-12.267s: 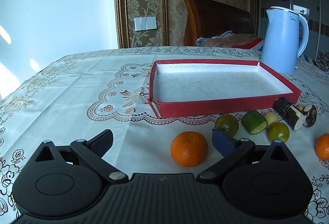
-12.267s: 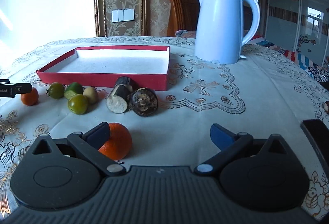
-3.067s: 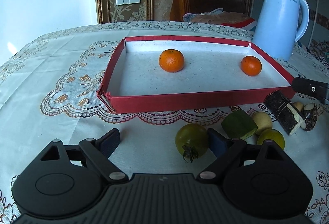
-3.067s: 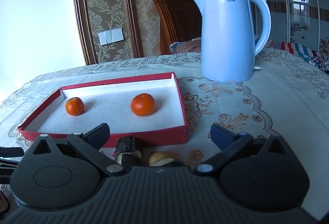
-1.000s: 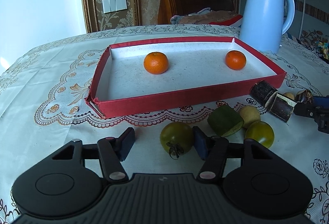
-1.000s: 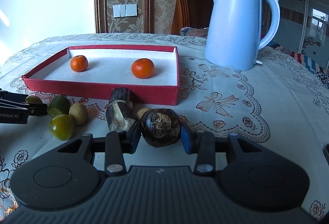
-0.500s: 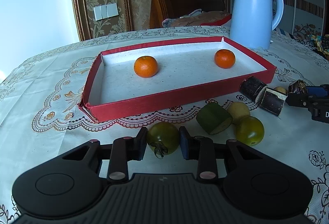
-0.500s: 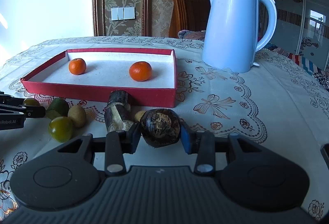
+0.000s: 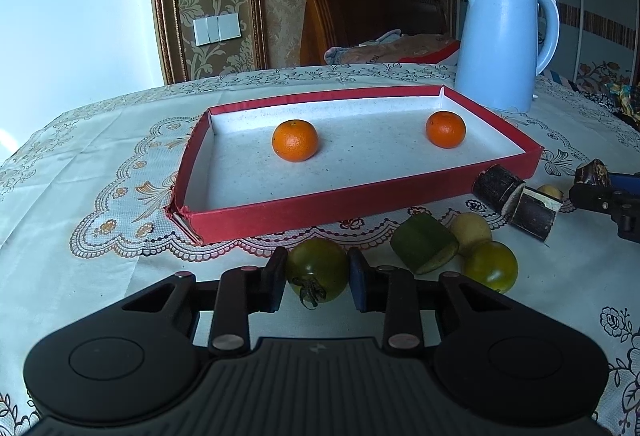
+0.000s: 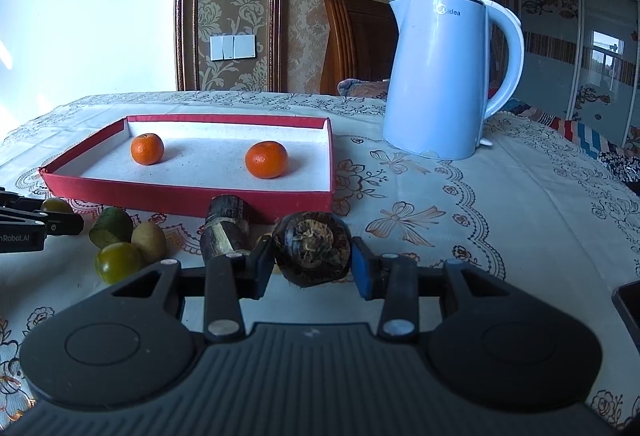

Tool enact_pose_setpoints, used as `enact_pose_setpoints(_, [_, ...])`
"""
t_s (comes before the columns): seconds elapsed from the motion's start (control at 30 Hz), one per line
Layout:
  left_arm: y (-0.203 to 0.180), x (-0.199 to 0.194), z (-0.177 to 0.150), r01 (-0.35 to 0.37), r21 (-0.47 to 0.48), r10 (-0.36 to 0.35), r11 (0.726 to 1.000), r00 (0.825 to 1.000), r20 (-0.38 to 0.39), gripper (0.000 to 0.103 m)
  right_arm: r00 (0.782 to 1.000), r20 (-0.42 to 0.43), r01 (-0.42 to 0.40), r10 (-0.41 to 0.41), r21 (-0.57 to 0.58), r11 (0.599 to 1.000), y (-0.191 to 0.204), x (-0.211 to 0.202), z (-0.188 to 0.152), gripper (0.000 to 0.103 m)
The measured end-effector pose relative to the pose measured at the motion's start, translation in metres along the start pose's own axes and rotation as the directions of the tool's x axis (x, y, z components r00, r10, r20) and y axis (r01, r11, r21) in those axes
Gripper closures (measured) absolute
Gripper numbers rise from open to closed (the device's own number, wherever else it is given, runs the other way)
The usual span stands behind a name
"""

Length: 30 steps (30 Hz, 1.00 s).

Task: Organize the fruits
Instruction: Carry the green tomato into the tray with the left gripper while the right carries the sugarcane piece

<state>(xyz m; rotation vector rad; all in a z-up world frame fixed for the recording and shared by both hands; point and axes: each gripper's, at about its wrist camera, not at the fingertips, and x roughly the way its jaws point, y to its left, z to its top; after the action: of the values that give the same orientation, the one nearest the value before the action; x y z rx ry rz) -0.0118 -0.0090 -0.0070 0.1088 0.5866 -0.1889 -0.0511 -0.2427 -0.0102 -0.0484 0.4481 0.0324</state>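
A red tray [image 9: 320, 205] with a white floor holds two oranges [image 9: 295, 140] [image 9: 445, 129]; it also shows in the right wrist view [image 10: 192, 199]. My left gripper [image 9: 317, 272] is shut on a green tomato [image 9: 316, 268], held just above the tablecloth in front of the tray. My right gripper [image 10: 313, 254] is shut on a dark round sugarcane piece [image 10: 312, 252], near the tray's right front corner. On the cloth lie a green cut fruit [image 9: 424, 244], a yellowish fruit [image 9: 472, 232], another green tomato [image 9: 490, 266] and two dark sugarcane pieces [image 9: 516, 200].
A light blue electric kettle [image 10: 444, 76] stands behind and right of the tray. A wooden chair [image 9: 368, 8] stands at the table's far side. A dark flat object [image 10: 628, 308] lies at the right edge of the right wrist view.
Both grippers have risen slightly with their loads. The left gripper closed on the green tomato about a second ago; the right has stayed shut on the sugarcane piece.
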Motion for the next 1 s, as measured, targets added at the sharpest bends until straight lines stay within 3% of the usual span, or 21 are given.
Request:
enact_pose_setpoints(0.43, [0.005, 0.001, 0.028, -0.005, -0.068, 0.008, 0.998, 0.999, 0.043, 0.072, 0.999, 0.051, -0.003, 0.004, -0.004, 1.000, 0.009, 0.009, 0.032, 0.065])
enact_pose_setpoints(0.8, [0.010, 0.040, 0.062, -0.004, -0.126, 0.004, 0.992, 1.000, -0.001, 0.072, 0.999, 0.038, -0.011, 0.011, 0.000, 1.000, 0.027, 0.058, 0.068, 0.065])
enact_pose_setpoints(1.0, [0.010, 0.067, 0.071, -0.038, -0.126, 0.034, 0.991, 0.999, -0.037, 0.072, 1.000, 0.014, 0.002, -0.002, -0.005, 1.000, 0.034, 0.089, 0.081, 0.065])
